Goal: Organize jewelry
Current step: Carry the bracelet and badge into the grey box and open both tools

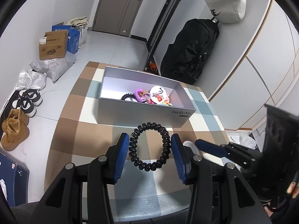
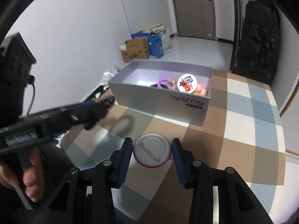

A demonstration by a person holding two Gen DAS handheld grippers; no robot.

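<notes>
Box (image 1: 142, 112) ahead w/ trinkets (badge (image 1: 158, 94), purple ring (image 1: 138, 94)).

Your left gripper (image 1: 150, 150) and right gripper (image 2: 152, 152) are showing ribbed blue pads on black angular linkages with round silver screws; a black cable is trailing behind the left one.

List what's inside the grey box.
In the grey box: a round badge, purple ring, black coil tie and pink figure. The near wall hides anything lower.
</notes>
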